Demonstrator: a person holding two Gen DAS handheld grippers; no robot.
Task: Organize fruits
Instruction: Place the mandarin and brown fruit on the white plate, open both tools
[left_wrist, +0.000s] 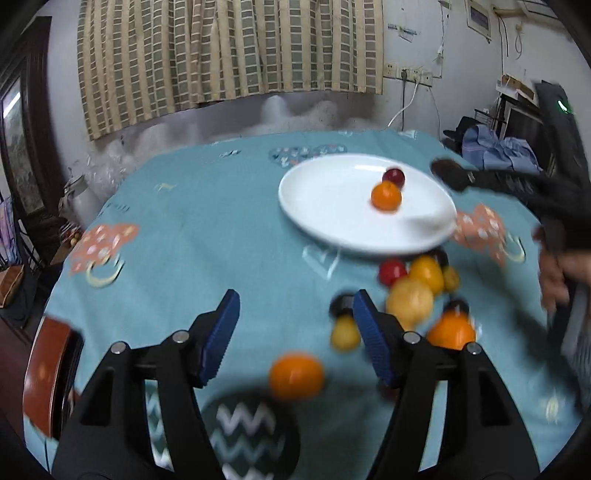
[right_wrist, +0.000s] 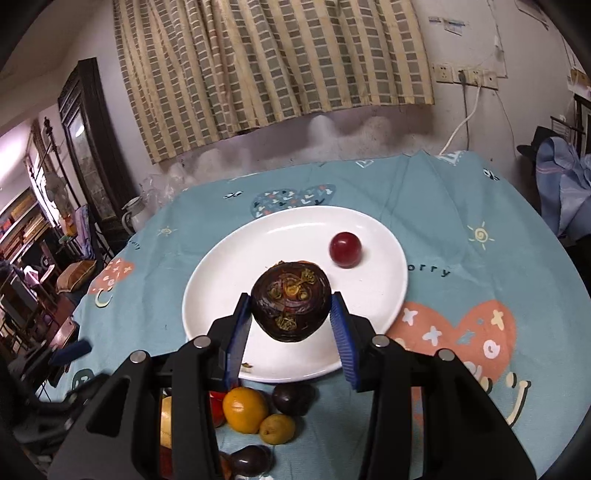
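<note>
A white plate sits on the blue tablecloth and holds an orange and a red plum. My right gripper is shut on a dark purple round fruit and holds it over the plate, near the red plum. In the left wrist view the right gripper reaches over the plate's right rim. My left gripper is open and empty above the cloth, with an orange below it. Several loose fruits lie just right of its right finger.
Loose fruits lie in front of the plate, among them yellow, orange and dark purple ones. A curtain and wall stand behind the table. A wooden chair stands at the table's left edge. Clothes are piled at the far right.
</note>
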